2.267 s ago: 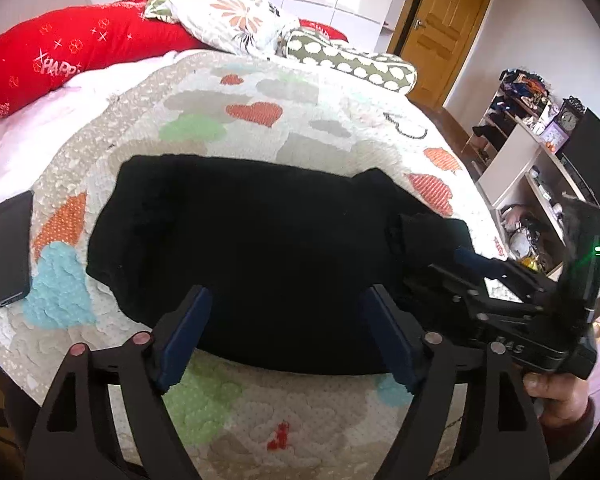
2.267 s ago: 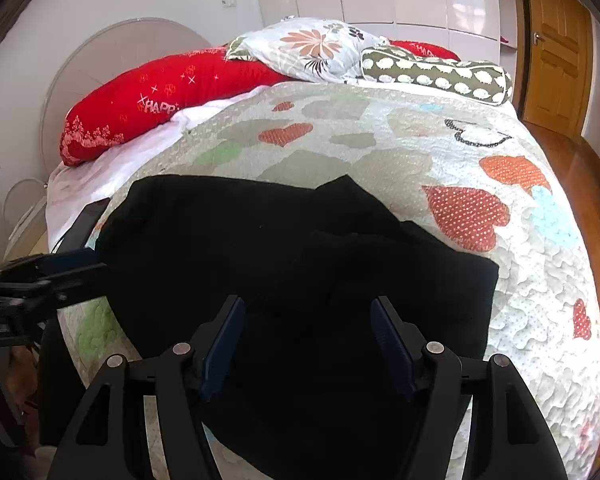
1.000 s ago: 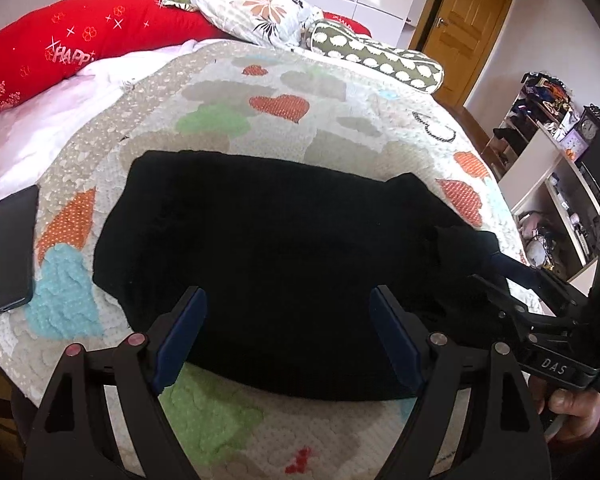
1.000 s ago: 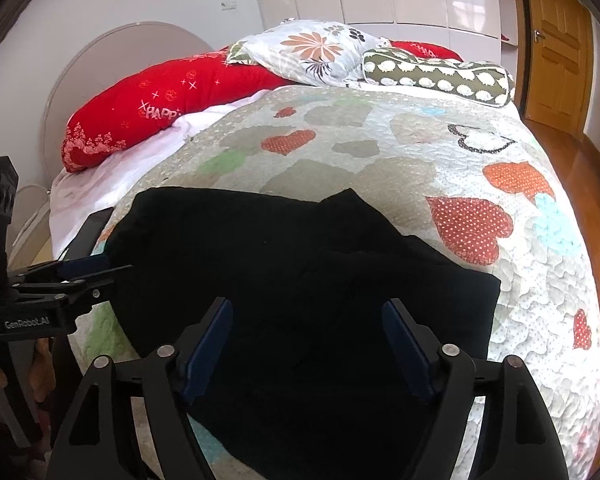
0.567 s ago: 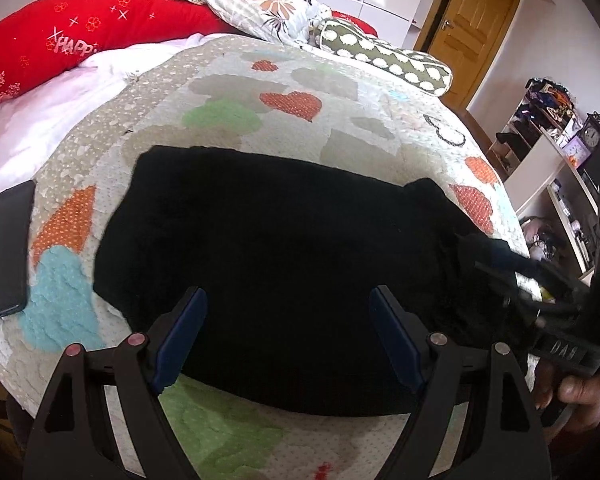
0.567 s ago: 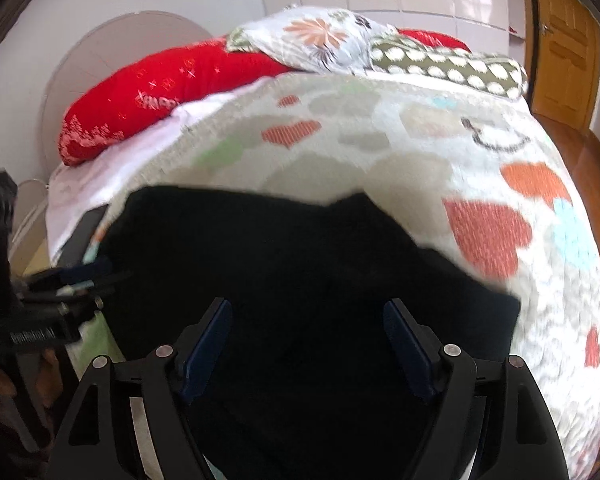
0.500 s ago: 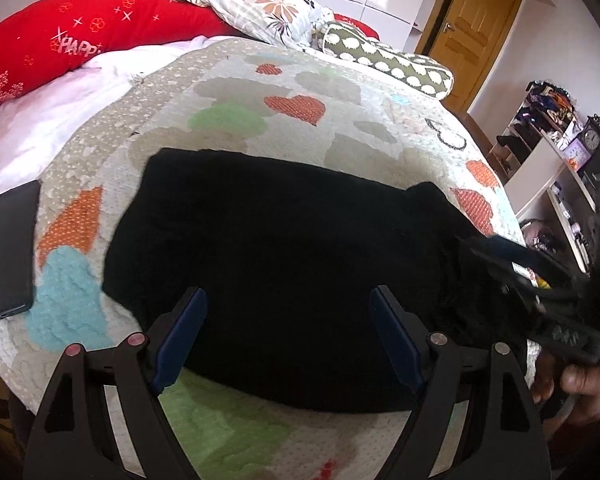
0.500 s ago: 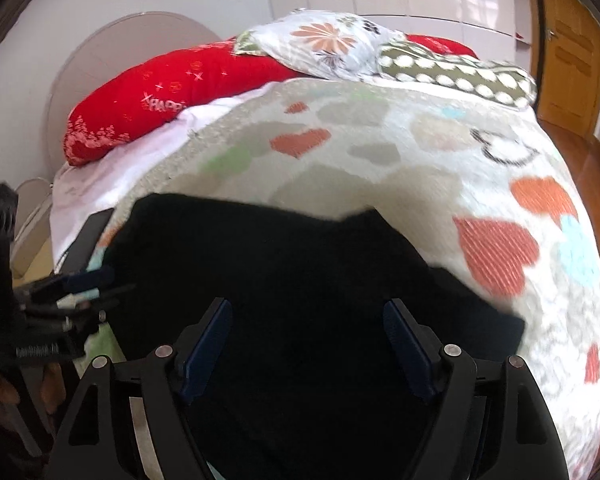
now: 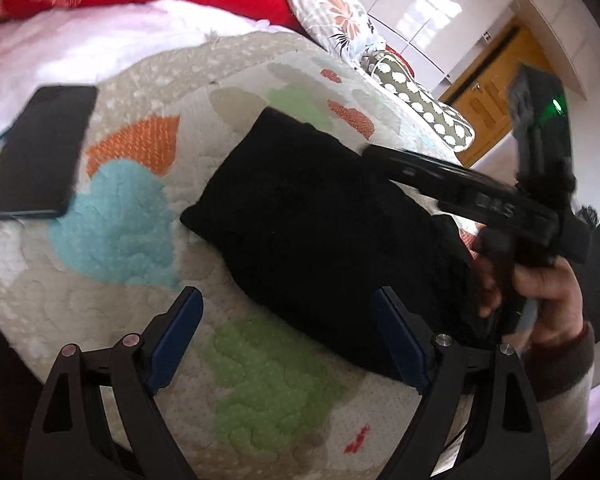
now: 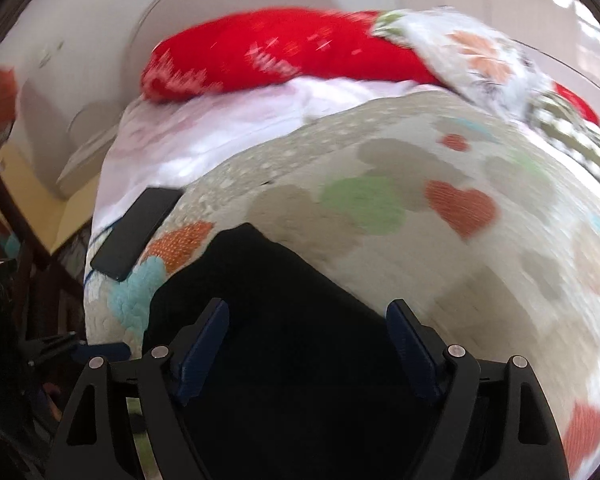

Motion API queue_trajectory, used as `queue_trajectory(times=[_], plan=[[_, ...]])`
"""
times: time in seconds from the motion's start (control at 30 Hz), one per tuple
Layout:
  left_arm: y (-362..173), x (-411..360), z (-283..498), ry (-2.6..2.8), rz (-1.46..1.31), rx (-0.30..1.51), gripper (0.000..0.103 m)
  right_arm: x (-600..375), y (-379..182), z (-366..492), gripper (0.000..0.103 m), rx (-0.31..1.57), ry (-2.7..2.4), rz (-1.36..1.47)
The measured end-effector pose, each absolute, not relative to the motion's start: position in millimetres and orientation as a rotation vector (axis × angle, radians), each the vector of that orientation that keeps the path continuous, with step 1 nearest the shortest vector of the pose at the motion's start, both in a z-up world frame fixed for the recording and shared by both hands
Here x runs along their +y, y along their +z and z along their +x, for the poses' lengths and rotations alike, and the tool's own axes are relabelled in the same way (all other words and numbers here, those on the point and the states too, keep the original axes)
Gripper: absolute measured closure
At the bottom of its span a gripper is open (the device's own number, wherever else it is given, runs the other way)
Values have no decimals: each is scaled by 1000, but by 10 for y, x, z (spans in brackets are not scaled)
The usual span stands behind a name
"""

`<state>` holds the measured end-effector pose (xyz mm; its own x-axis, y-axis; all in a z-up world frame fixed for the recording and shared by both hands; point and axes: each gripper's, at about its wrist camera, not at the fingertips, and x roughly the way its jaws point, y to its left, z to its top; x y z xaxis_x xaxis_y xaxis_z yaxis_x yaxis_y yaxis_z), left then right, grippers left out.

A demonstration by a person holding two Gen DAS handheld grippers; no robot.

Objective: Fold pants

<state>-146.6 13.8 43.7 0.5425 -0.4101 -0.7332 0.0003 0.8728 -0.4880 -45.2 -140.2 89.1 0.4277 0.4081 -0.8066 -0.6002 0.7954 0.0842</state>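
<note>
Pants (image 9: 320,216): one black pair, flat on the quilt (image 9: 260,380). We run two grippers. Left gripper (image 9: 288,332) has jaws spread wide, empty, hovering over the near quilt edge. Right gripper (image 10: 308,344) is also spread wide, empty, low over the pants; in the left view its body reaches across the pants' right part, our right hand (image 9: 540,284) wrapped on the handle. One phone (image 9: 36,152) lies left of the pants. Versus half a second ago, both cameras have swung left, and the right view is now motion-blurred.
</note>
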Motion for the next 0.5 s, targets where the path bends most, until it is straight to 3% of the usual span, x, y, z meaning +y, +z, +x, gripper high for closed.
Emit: queue_trajectory(times=[0.17, 0.3, 0.37, 0.4, 0.43, 0.47, 0.5], plan=[[314, 84, -1299, -239, -478, 989, 16, -997, 613, -167, 20, 986, 701, -336], [264, 67, -1195, -230, -484, 976, 11, -912, 435, 23, 22, 1038, 758, -226], [269, 50, -1172, -225, -481, 968, 10, -929, 362, 68, 31, 1062, 772, -144], [270, 42, -1167, -223, -475, 968, 10, -924, 356, 72, 47, 1064, 771, -131], [279, 34, -1158, -224, -469, 965, 10, -918, 360, 64, 56, 1064, 776, -127], [293, 38, -1158, -227, -471, 959, 11, -914, 381, 51, 58, 1061, 782, -127], [309, 40, -1158, -230, -476, 953, 17, -914, 429, 31, 64, 1050, 785, -133]])
